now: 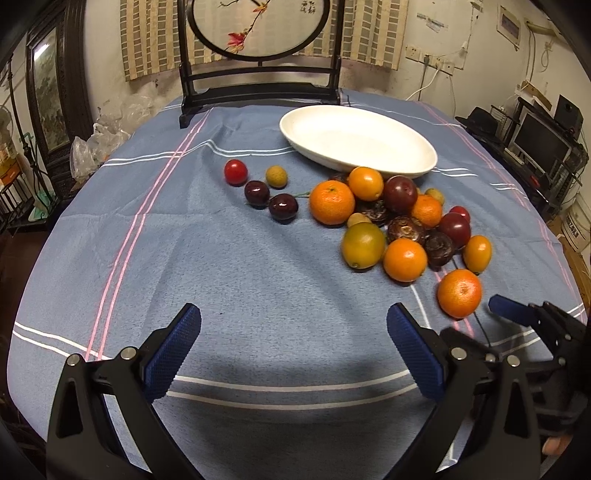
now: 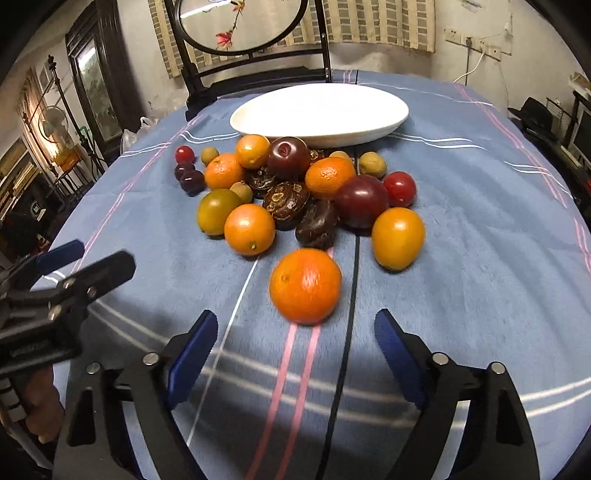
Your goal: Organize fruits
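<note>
1. The right hand-held gripper (image 2: 295,332) is seen with its jaws spread, nothing pressed between the blue pads; it is aimed downward at the surface (image 2: 480,258).
2. A lone orange (image 2: 306,285) is found just ahead of the right hand-held gripper's fingertips, resting on the cloth and untouched by either pad. It appears slightly blurred.
3. The left hand-held gripper (image 1: 293,321) is likewise seen spread wide, with bare cloth between its pads and no fruit near them.
4. The surface is covered by a blue cloth with white and pink stripes.
5. A white oval dish (image 1: 369,129) is noted at the far side of the surface, empty as far as can be seen.
6. The main fruit pile (image 1: 402,218) is located just in front of the dish, its farthest fruits against the dish's near rim. Oranges, dark red plums, brown ridged fruits and small tan fruits are recorded in it, crowded and touching.
7. A smaller group lies apart, to the left of the pile in the left wrist view: a red cherry tomato (image 1: 235,172), a small tan fruit (image 1: 276,176) and two dark cherries (image 1: 269,199).
8. A dark wooden stand with a round painted screen (image 1: 258,29) is seen behind the dish.
</note>
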`<state>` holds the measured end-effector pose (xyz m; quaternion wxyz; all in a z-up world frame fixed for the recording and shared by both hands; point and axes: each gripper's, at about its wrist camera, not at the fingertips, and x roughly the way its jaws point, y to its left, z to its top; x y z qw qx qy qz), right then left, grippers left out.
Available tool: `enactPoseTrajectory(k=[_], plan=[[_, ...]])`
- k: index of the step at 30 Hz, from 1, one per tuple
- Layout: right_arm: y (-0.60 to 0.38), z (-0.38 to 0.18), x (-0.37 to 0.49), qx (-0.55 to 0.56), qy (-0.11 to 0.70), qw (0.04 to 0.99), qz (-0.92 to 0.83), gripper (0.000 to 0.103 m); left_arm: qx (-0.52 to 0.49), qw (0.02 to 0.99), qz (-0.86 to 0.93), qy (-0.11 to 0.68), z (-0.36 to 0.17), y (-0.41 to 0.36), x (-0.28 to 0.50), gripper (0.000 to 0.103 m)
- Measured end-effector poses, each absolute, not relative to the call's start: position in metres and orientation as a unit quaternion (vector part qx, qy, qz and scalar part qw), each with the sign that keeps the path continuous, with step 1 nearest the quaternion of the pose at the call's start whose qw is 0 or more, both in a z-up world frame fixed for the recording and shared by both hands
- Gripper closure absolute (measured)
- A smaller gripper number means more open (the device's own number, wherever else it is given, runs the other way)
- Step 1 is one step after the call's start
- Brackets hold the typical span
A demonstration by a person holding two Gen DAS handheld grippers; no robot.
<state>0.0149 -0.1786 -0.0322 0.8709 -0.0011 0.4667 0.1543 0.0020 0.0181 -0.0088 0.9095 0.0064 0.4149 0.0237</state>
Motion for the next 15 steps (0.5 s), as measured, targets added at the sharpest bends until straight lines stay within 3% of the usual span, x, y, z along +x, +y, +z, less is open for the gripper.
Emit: enactPoseTrajectory(k=[2,3,4,5,15], plan=[[-0.175,-0.035,0.024,-0.004,0.473,0.867,0.159,0.030,0.007,0.907,0.028,0.420,-0.011,0.022,0.004,0.004],[-0.174,-0.038,0.027,-0.001,0.478,0.863,0.163,0.043,0.003,0.906,0.028,0.423,-0.012,0.024,0.005,0.004],[-0.174,-0.039,0.029,-0.001,0.477,0.864,0.159,0.049,0.001,0.904,0.029,0.428,-0.013,0.025,0.007,0.004],[-0.175,-0.038,0.029,-0.002,0.469,0.870,0.153,0.063,0.002,0.903,0.030,0.430,-0.014,0.027,0.007,0.004],[-0.204,-0.033,0.005,0.067,0.443,0.873,0.194,0.064,0.007,0.884,-0.004,0.467,-0.027,0.019,0.031,0.004]])
